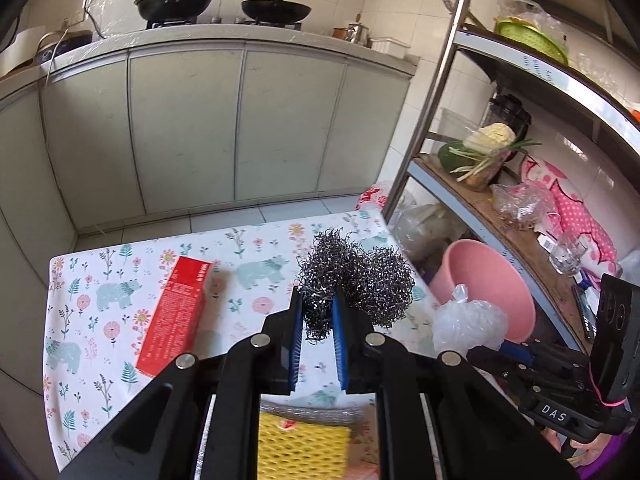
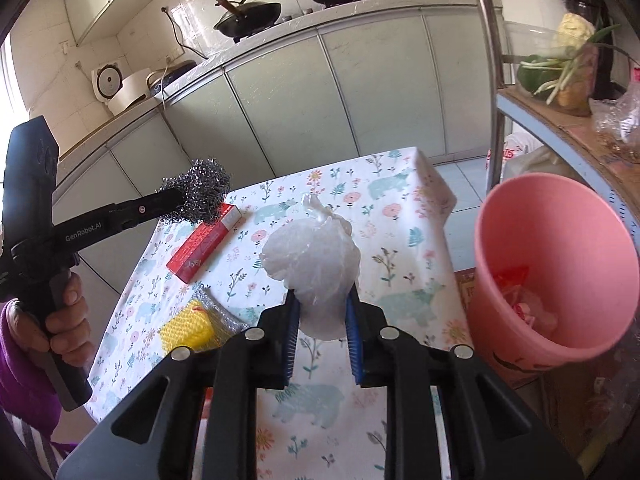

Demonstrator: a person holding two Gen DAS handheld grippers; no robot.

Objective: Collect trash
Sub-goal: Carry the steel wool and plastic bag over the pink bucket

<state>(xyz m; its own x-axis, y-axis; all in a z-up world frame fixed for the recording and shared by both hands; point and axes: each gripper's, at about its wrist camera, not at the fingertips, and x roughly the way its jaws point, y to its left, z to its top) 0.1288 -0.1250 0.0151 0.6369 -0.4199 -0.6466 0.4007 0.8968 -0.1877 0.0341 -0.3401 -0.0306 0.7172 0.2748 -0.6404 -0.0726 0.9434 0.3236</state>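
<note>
The right tool (image 2: 322,312) is clamped on a crumpled clear plastic bag (image 2: 312,256), knotted at its top, which bulges out past the blue pads and hangs clear above the flowered tabletop (image 2: 400,216); the left tool (image 1: 318,316) is pinched narrow on a tangle of steel wool (image 1: 356,280), also held up off the cloth; the one thing that matters now is where the pink bin (image 2: 552,264) stands, and it stands off the tabletop's right edge, just beside the metal shelf rack (image 1: 436,92), its mouth tilted toward the tabletop with some red and pale scraps already inside; so from the right tool the bin lies to the right and only a little way off, while the left tool has the bag-carrying hand between it and the bin; I'd judge the right hand the nearer and the likelier to drop first, with the steel wool going across after it; left behind on the cloth are a red box (image 1: 174,316) toward the left and a yellow sponge (image 2: 188,328) near the front edge.
</note>
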